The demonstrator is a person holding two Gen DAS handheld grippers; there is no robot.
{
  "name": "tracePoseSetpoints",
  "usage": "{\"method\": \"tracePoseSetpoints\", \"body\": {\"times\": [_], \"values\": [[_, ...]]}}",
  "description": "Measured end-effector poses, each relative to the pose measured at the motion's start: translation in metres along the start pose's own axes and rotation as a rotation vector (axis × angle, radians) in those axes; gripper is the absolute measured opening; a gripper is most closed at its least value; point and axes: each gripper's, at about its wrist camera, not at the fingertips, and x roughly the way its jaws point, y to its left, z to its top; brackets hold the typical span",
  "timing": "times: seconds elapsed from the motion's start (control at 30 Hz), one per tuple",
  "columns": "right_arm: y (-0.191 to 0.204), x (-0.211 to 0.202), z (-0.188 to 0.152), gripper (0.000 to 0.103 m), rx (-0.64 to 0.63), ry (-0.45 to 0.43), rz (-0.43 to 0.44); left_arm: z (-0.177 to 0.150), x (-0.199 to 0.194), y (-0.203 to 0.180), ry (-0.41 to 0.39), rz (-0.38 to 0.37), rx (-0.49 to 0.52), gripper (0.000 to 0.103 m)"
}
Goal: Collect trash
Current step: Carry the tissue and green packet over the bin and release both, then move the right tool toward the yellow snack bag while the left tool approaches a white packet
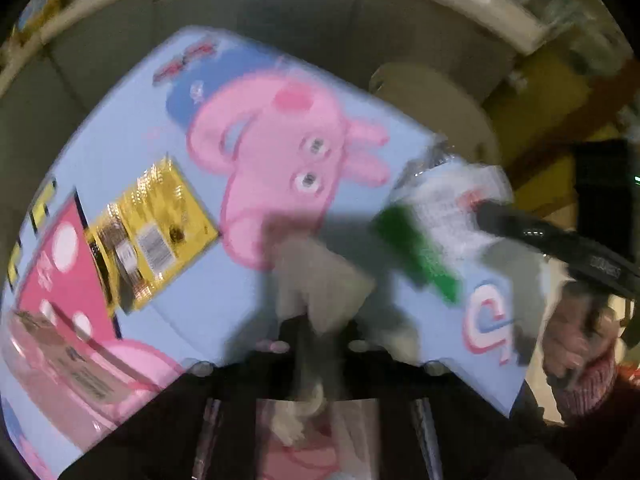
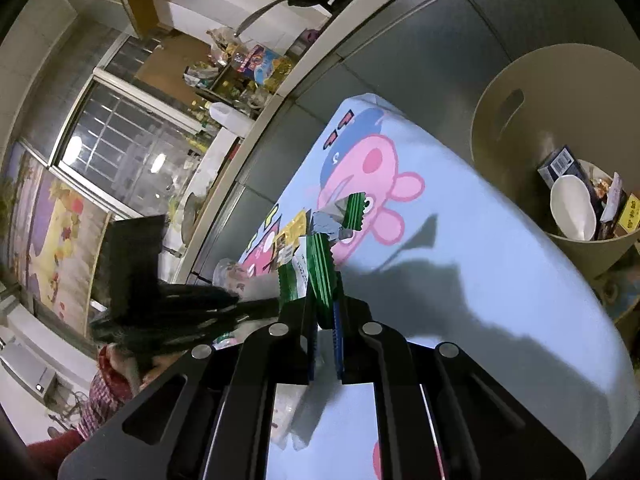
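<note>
Right gripper (image 2: 325,312) has its jaws clamped on a green-and-white wrapper (image 2: 310,270), held up above the blue cartoon-pig table (image 2: 460,208); print on the wrapper too small to read. The same wrapper (image 1: 432,232) shows in the left wrist view, blurred, with the right gripper's black finger (image 1: 560,244) on it, faint lettering on the finger unreadable. Left gripper (image 1: 308,320) jaws pinch a crumpled whitish tissue-like scrap (image 1: 316,280), motion blur heavy. On the table: yellow foil packet (image 1: 148,236) with a barcode label, text unreadable; clear plastic container (image 1: 60,364) with a brownish label at the near left edge, label not legible. Red lettering on the table print near the pig's blue cap is blurred, unreadable. In the right wrist view the yellow packet (image 2: 294,230) lies flat, and beyond the gripped wrapper sits another small green wrapper (image 2: 354,210) with grey foil scrap (image 2: 324,222) just beside it. Beige bin (image 2: 560,152) stands off the table's far right edge, already holding a white bowl-like piece (image 2: 572,206), a dark box (image 2: 560,166) and a yellow-tagged item (image 2: 630,210). Person's checked sleeve (image 2: 106,396) at lower left.
</note>
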Motion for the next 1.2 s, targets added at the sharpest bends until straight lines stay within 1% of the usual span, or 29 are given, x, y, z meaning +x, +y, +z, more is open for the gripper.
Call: {"method": "tracePoseSetpoints", "body": {"times": [0.07, 0.2, 0.3, 0.33, 0.4, 0.47, 0.53, 0.63, 0.67, 0.7, 0.83, 0.9, 0.93, 0.97, 1.0, 1.03, 1.07, 1.2], "values": [[0.003, -0.007, 0.001, 0.006, -0.012, -0.011, 0.003, 0.000, -0.009, 0.005, -0.029, 0.008, -0.025, 0.001], [0.003, -0.026, 0.010, 0.006, -0.035, -0.059, -0.011, 0.007, -0.063, 0.006, -0.188, -0.042, -0.058, 0.001], [-0.006, -0.043, 0.021, 0.006, -0.023, -0.119, -0.024, 0.020, -0.093, -0.007, -0.280, -0.073, -0.056, 0.001], [-0.009, -0.048, 0.023, 0.006, -0.023, -0.134, -0.034, 0.026, -0.096, -0.012, -0.303, -0.087, -0.053, 0.001], [-0.018, -0.064, 0.030, 0.006, -0.023, -0.185, -0.080, 0.040, -0.102, -0.033, -0.353, -0.117, -0.042, 0.001], [-0.027, -0.079, 0.036, 0.006, -0.031, -0.237, -0.150, 0.052, -0.096, -0.047, -0.385, -0.135, -0.028, 0.001], [-0.036, -0.094, 0.042, 0.006, -0.040, -0.287, -0.228, 0.070, -0.088, -0.073, -0.420, -0.150, -0.004, 0.001], [-0.057, -0.111, 0.052, 0.006, -0.043, -0.332, -0.340, 0.098, -0.070, -0.100, -0.432, -0.199, -0.007, 0.001], [-0.063, -0.114, 0.054, 0.006, -0.042, -0.335, -0.363, 0.111, -0.060, -0.108, -0.431, -0.220, -0.012, 0.002], [-0.069, -0.116, 0.057, 0.006, -0.040, -0.335, -0.383, 0.119, -0.053, -0.115, -0.433, -0.223, -0.012, 0.002], [-0.091, -0.114, 0.061, 0.009, -0.041, -0.300, -0.450, 0.147, -0.018, -0.138, -0.419, -0.197, -0.013, 0.002], [-0.102, -0.109, 0.063, 0.009, -0.034, -0.276, -0.468, 0.156, -0.001, -0.144, -0.415, -0.163, -0.020, 0.012], [-0.105, -0.107, 0.063, 0.012, -0.028, -0.264, -0.464, 0.158, 0.006, -0.146, -0.412, -0.142, -0.025, 0.030], [-0.107, -0.104, 0.064, 0.023, -0.023, -0.256, -0.462, 0.159, 0.011, -0.145, -0.412, -0.125, -0.033, 0.050], [-0.110, -0.101, 0.065, 0.032, -0.016, -0.251, -0.467, 0.160, 0.016, -0.143, -0.413, -0.094, -0.049, 0.061], [-0.112, -0.100, 0.066, 0.061, -0.009, -0.250, -0.474, 0.160, 0.018, -0.140, -0.421, -0.062, -0.068, 0.080], [-0.113, -0.101, 0.066, 0.070, -0.005, -0.263, -0.478, 0.159, 0.016, -0.137, -0.447, -0.044, -0.081, 0.082], [-0.098, -0.106, 0.066, 0.069, -0.029, -0.322, -0.475, 0.152, -0.005, -0.121, -0.480, -0.027, -0.101, 0.081]]}}
